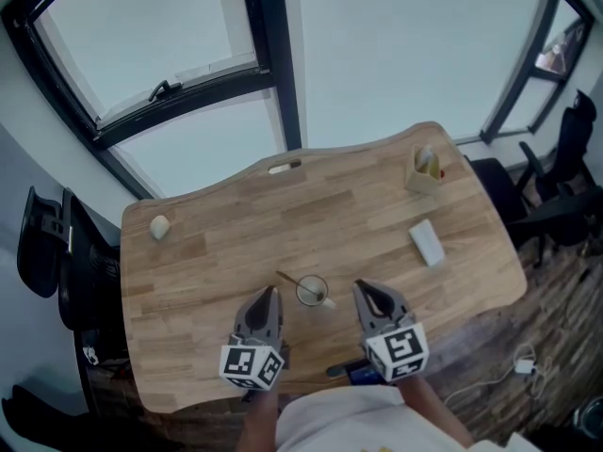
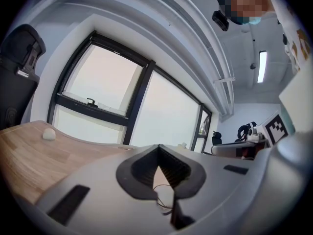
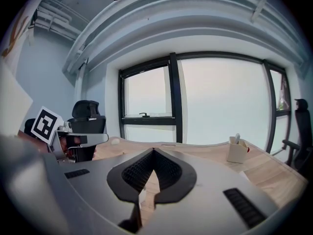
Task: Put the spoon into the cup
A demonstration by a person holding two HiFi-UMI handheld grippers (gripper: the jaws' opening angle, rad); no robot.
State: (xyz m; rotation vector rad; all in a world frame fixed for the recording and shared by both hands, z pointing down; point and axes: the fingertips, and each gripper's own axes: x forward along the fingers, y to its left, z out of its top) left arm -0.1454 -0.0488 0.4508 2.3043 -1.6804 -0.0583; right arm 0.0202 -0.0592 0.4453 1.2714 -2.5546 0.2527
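beside tall windows (image 1: 405, 45), cup (image 1: 312, 291) on wooden table (image 1: 339, 210).

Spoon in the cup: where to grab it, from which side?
Probably the handle end of the spoon, which leans out over the rim of the cup toward the far left. Come from that side, left gripper nearest; the bowl sits inside the cup.

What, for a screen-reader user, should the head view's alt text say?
Seen from above, a cup with a spoon leaning in it stands on a wooden table, between the left gripper and the right gripper, both shut and empty.
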